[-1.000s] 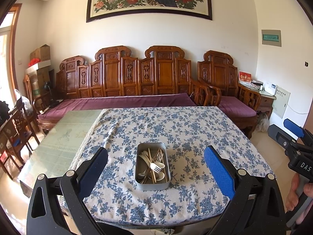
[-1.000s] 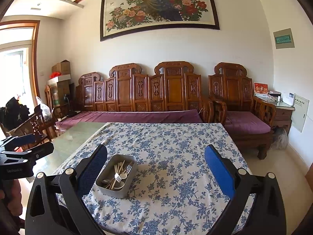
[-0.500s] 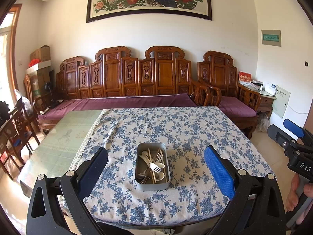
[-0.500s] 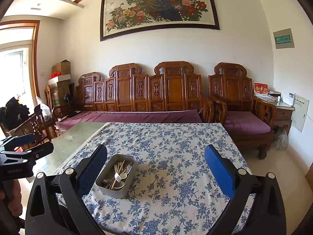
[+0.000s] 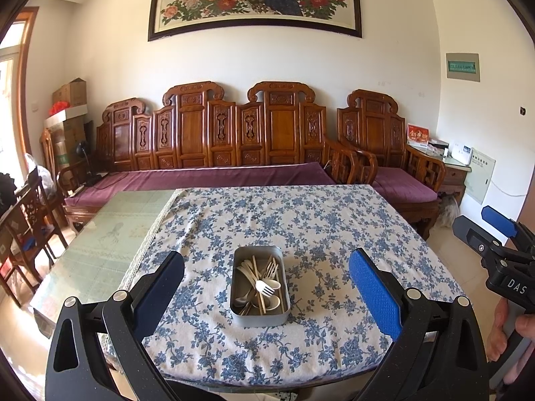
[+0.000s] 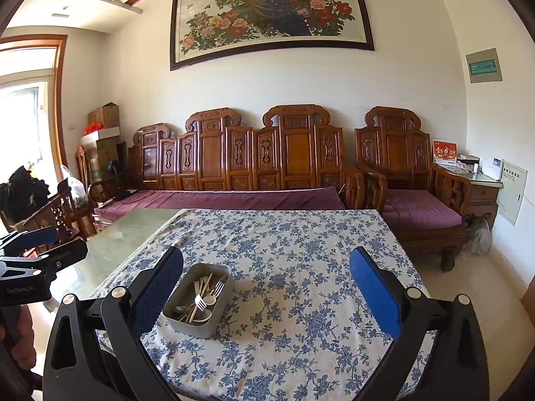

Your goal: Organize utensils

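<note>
The utensils (image 5: 259,285) lie heaped in the tin (image 5: 259,317), so most handles and bowls overlap — how many pieces there are cannot be told. A white fork (image 5: 264,288) lies on top, tines toward the near end; under it show pale spoons (image 5: 246,272) and thin sticks, perhaps chopsticks, though they are too small to be sure. The near edge of the bench (image 5: 110,234) is cut off behind both tools, and the far corners of the cloth (image 5: 301,214) bend with the lens.

The tin sits on the flowered cloth near the bench's front edge, long axis running away from the left camera; from the right view it is skewed, far end leaning right. Most utensils lie roughly along that axis.

The left tool (image 5: 265,287) is wide open and holds nothing, the tin framed between its fingers. The right tool (image 6: 265,287) is also spread wide and empty — the tin (image 6: 187,325) is close by its left finger (image 6: 160,287).
</note>
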Demonstrator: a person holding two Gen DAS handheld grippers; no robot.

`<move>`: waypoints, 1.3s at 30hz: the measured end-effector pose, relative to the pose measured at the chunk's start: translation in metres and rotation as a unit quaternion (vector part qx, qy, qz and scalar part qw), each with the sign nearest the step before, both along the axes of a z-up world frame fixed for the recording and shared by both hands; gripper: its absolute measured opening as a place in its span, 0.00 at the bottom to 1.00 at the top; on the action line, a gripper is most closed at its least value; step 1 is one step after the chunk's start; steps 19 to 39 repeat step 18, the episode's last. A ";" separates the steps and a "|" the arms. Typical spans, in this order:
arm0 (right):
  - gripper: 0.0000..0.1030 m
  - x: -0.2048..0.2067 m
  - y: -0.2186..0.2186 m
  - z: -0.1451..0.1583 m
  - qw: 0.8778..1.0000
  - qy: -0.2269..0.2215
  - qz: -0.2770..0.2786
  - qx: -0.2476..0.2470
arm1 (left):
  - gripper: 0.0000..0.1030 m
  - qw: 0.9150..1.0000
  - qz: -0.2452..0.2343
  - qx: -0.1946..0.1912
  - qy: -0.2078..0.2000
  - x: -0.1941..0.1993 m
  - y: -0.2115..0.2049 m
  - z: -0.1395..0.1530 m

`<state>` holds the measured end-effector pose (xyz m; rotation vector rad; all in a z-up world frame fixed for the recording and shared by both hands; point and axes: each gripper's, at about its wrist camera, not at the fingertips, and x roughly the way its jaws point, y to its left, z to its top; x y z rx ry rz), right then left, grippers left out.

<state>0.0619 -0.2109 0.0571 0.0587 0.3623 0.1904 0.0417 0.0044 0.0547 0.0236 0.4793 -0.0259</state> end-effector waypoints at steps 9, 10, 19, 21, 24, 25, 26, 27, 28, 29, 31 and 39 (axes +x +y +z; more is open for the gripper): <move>0.97 0.000 0.000 0.000 1.000 0.000 0.001 0.001 | 0.92 1.000 0.001 0.000 0.000 -0.001 -0.001 -0.001; 0.97 -0.001 0.000 0.000 1.000 0.000 0.001 0.001 | 0.92 1.000 0.001 0.000 0.000 -0.002 -0.001 -0.001; 0.97 -0.001 0.000 0.000 1.000 -0.001 0.001 0.001 | 0.92 1.000 0.000 -0.001 -0.001 -0.001 -0.002 -0.001; 0.97 -0.001 0.000 0.000 1.000 -0.001 0.001 0.001 | 0.92 1.000 0.000 -0.001 -0.001 -0.001 -0.002 -0.001; 0.97 -0.001 0.000 0.000 1.000 -0.001 0.001 0.001 | 0.92 1.000 0.000 -0.001 -0.001 -0.001 -0.002 -0.001; 0.97 -0.001 0.000 0.000 1.000 -0.001 0.001 0.001 | 0.92 1.000 0.000 -0.001 -0.001 -0.001 -0.002 -0.001; 0.97 -0.001 0.000 0.000 1.000 -0.001 0.001 0.001 | 0.92 1.000 0.000 -0.001 -0.001 -0.001 -0.002 -0.001; 0.97 -0.001 0.000 0.000 1.000 -0.001 0.001 0.001 | 0.92 1.000 0.000 -0.001 -0.001 -0.001 -0.002 -0.001; 0.97 -0.001 0.000 0.000 1.000 -0.001 0.001 0.001 | 0.92 1.000 0.000 -0.001 -0.001 -0.001 -0.002 -0.001; 0.97 -0.001 0.000 0.000 1.000 -0.001 0.001 0.001 | 0.92 1.000 0.000 -0.001 -0.001 -0.001 -0.002 -0.001; 0.97 -0.001 0.000 0.000 1.000 -0.001 0.001 0.001 | 0.92 1.000 0.000 -0.001 -0.001 -0.001 -0.002 -0.001; 0.97 -0.001 0.000 0.000 1.000 -0.001 0.001 0.001 | 0.92 1.000 0.000 -0.001 -0.001 -0.001 -0.002 -0.001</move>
